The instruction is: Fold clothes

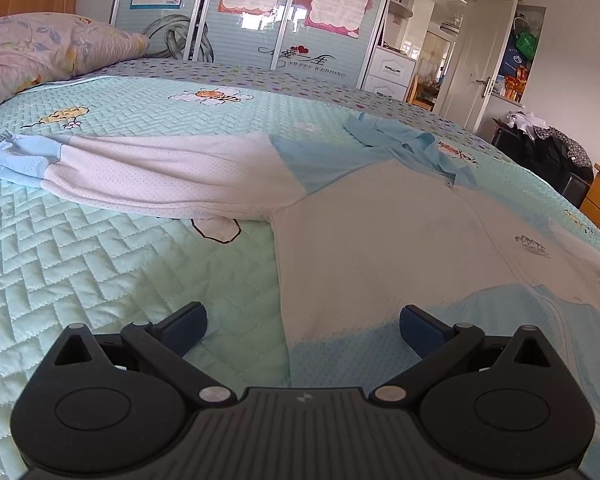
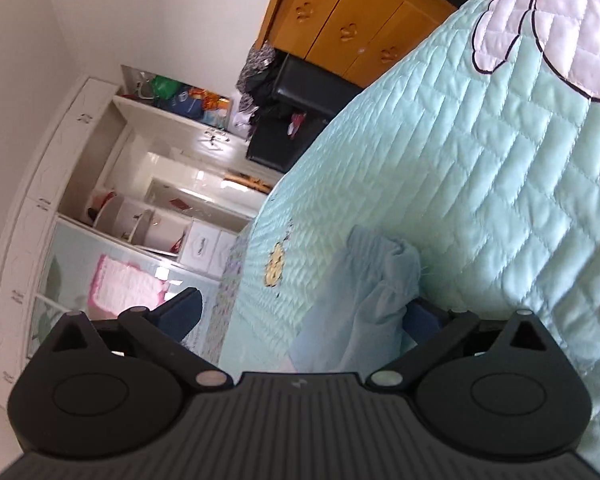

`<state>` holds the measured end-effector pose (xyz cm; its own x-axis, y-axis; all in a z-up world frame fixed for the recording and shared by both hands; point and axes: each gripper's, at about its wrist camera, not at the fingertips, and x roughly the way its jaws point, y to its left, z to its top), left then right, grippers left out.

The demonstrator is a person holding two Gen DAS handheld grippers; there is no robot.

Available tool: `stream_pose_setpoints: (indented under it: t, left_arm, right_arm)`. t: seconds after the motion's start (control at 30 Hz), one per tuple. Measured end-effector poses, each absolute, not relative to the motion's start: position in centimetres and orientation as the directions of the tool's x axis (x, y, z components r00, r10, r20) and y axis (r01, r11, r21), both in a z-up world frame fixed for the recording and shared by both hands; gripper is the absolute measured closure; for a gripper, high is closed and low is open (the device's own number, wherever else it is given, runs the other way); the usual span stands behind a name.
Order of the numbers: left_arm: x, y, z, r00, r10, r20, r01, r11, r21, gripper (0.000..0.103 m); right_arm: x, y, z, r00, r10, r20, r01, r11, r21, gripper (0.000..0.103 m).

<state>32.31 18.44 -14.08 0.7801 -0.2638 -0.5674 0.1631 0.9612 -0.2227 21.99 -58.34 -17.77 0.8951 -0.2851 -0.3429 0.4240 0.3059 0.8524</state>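
Black plastic left gripper (image 1: 302, 326) sits nearest in its view, fingers spread wide and holding nothing, poised low over the pale blue hem edge of one white-and-light-blue mesh long-sleeved top (image 1: 384, 216). That top lies spread face up on the mint-green quilted bedspread (image 1: 100, 264), one sleeve (image 1: 148, 172) stretched out to the left with a blue cuff, its blue collar farther off. In the other view, the black right gripper (image 2: 300, 316) is rolled sideways, its fingers also wide, with a bunched light blue cuff (image 2: 364, 292) lying loosely between them; whether it grips is unclear, but the gap looks too wide to pinch. To fold neatly, each gripper would best close on a single edge, lift just clear, and carry the fabric flat across the body. Beyond lie one floral pillow (image 1: 40, 48) and three poster-covered wardrobe doors (image 1: 260, 12).
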Motion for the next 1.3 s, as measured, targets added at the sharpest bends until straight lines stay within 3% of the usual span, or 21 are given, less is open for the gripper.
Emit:
stream_pose_setpoints:
  t: [0.03,0.1,0.13,0.4,0.7,0.97,1.07,1.3]
  left_arm:
    - [32.3,18.4,-14.1,0.780,-0.263,-0.568,0.163,0.961,-0.222,0.001]
    - [32.3,18.4,-14.1,0.780,-0.262,-0.569,0.163,0.962,-0.220,0.001]
    - [32.3,18.4,-14.1,0.780,-0.261,-0.569,0.163,0.962,-0.219,0.001]
    - [32.3,18.4,-14.1,0.780,-0.261,-0.569,0.162,0.962,-0.219,0.001]
    - [32.3,18.3,-14.2,0.780,-0.259,-0.569,0.161,0.963,-0.217,0.001]
    - [32.3,18.8,-14.0,0.780,-0.278,-0.561,0.160,0.955,-0.250,0.001]
    - [32.2,19.3,-14.0,0.781,-0.296,-0.551,0.162,0.947,-0.279,0.001]
    - [32.1,20.9,-13.7,0.781,-0.337,-0.526,0.158,0.921,-0.355,0.001]
  right_arm:
    - [22.2,-58.4,-17.9,0.892,-0.284,-0.353,0.433,0.308,0.847,0.003]
    - [22.5,-58.4,-18.0,0.884,-0.283,-0.372,0.451,0.312,0.836,0.050]
    - [22.7,-58.5,-18.1,0.880,-0.283,-0.381,0.460,0.313,0.831,0.103]
    - [23.0,-57.4,-15.7,0.860,-0.324,-0.394,0.506,0.453,0.734,0.100]
    - [28.8,-51.7,-6.1,0.888,-0.307,-0.342,0.455,0.694,0.558,0.100]
    - [37.3,-39.3,-0.4,0.933,-0.162,-0.323,0.286,0.877,0.385,0.100]
    - [41.0,-32.3,0.5,0.936,-0.095,-0.339,0.189,0.948,0.256,0.100]
    - [46.6,-13.5,-3.5,0.894,0.122,-0.431,-0.123,0.992,0.025,0.100]
